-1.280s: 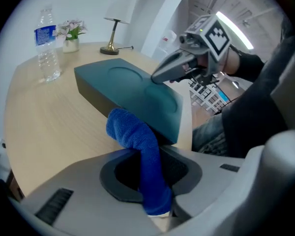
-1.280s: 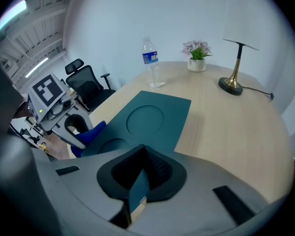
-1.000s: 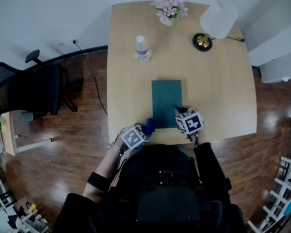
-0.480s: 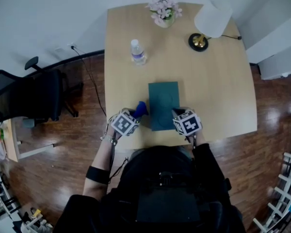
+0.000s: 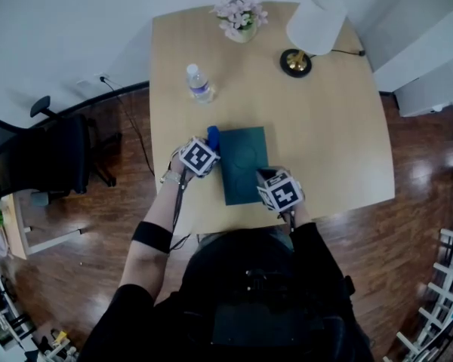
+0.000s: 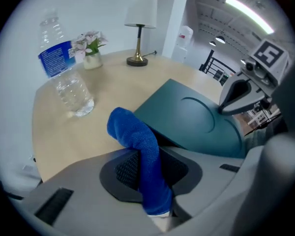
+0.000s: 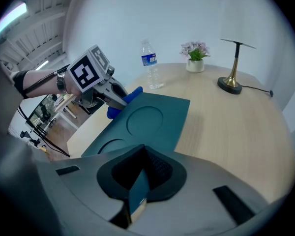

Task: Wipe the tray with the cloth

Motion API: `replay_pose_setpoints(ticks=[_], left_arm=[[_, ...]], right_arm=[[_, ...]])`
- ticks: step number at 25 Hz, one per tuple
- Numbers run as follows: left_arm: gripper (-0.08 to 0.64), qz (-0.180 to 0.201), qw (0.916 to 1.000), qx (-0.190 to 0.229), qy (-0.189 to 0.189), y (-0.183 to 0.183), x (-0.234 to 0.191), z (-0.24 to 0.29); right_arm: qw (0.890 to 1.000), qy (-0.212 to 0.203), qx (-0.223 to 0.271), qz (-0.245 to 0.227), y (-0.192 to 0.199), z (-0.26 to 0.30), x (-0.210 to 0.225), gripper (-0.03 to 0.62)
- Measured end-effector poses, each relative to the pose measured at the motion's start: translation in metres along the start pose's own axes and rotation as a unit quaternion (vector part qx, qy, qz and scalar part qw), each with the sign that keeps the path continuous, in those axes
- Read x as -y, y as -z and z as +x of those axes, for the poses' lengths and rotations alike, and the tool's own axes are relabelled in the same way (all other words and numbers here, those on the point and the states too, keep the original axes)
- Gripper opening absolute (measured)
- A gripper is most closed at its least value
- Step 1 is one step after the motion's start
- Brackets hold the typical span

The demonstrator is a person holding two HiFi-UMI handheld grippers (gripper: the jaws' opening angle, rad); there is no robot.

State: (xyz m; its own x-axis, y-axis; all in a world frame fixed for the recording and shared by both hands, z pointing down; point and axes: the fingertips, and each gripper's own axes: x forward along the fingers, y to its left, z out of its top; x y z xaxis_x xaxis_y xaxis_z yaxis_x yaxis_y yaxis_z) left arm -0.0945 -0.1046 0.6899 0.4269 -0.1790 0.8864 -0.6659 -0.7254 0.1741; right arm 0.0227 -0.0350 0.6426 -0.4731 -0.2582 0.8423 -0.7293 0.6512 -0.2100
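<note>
The right gripper (image 5: 267, 178) has its fingers pinching the near short edge of the dark teal tray (image 5: 245, 157), with a sliver of that edge showing between the pads. The tray's long axis runs straight out from these fingers, away from the person and leaning a little to their left, so its far short edge faces the water bottle (image 5: 199, 84). Two shallow round recesses lie along that axis. A dark shadow sits under the tray's left long edge, so that side looks raised off the table (image 5: 332, 127).

The left gripper (image 5: 207, 146) has its fingers clamped on the blue cloth (image 6: 137, 141). The cloth is a rolled strip that stands up out of the pads, and its free end curls over beyond the fingertips. That end sits just to the left of the tray's far left corner. No view settles whether it touches.

Past the left fingertips the tabletop is bare up to the bottle. The flower pot (image 5: 238, 15) and the lamp (image 5: 308, 30) stand well beyond that, near the far edge. To the right of the right fingers lies a wide bare stretch of table. The table's near edge runs close behind the right fingers, and its left edge is near the outer side of the left fingers.
</note>
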Motion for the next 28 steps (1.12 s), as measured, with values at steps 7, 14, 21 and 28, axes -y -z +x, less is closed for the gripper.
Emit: replay_pose_setpoints(ticks=[7,14,21,28], left_arm=[[0.095,0.020,0.9991,-0.016,0.032,0.032,0.052,-0.009],[0.095,0.052,0.9970,-0.038,0.043,0.078,0.112,-0.022],[0.095,0.061,0.9935,-0.056,0.078,0.118,0.170,-0.030],[0.094,0.038,0.9929,-0.045,0.104,0.130,0.203,-0.046]], right_arm=[[1.000,0.000,0.001,0.001,0.001,-0.001,0.004,0.008],[1.000,0.013,0.009,0.001,0.001,0.000,0.006,0.008],[1.000,0.020,0.013,0.000,0.001,0.004,0.005,0.008],[1.000,0.022,0.015,-0.002,0.001,0.006,0.002,0.008]])
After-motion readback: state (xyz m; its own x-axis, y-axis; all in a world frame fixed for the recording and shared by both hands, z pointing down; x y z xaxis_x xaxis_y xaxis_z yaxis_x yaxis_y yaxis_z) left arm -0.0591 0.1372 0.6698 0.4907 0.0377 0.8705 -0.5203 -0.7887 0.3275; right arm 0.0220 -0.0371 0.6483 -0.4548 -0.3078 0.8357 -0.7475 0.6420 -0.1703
